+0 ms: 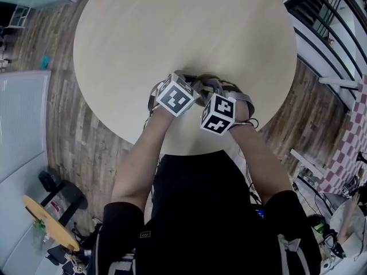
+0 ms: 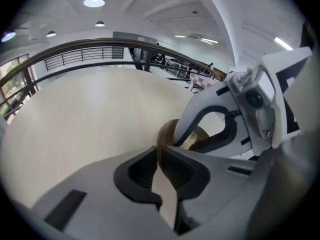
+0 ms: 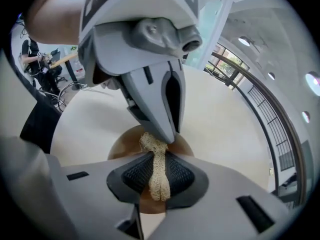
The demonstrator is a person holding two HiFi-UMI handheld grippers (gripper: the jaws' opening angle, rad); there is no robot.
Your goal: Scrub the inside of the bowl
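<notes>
A brown bowl [image 3: 121, 143] sits on the round pale table [image 1: 172, 27] near its front edge. In the head view both grippers crowd over it and hide it. My left gripper [image 2: 161, 156] is shut on the bowl's rim [image 2: 162, 134], a pad on either side of the thin brown wall. The right gripper [image 3: 158, 170] is shut on a tan, coarse scrubbing pad [image 3: 156, 156], whose tip hangs down into the bowl. From the left gripper view the right gripper [image 2: 215, 129] reaches into the bowl from the right. The left gripper [image 3: 167, 111] comes down close in front in the right gripper view.
The table's front edge [image 1: 189, 152] lies just below the two marker cubes [image 1: 175, 96] [image 1: 218, 114]. A black railing [image 1: 321, 33] runs along the right. A small yellow side table [image 1: 49, 222] stands on the wood floor at lower left.
</notes>
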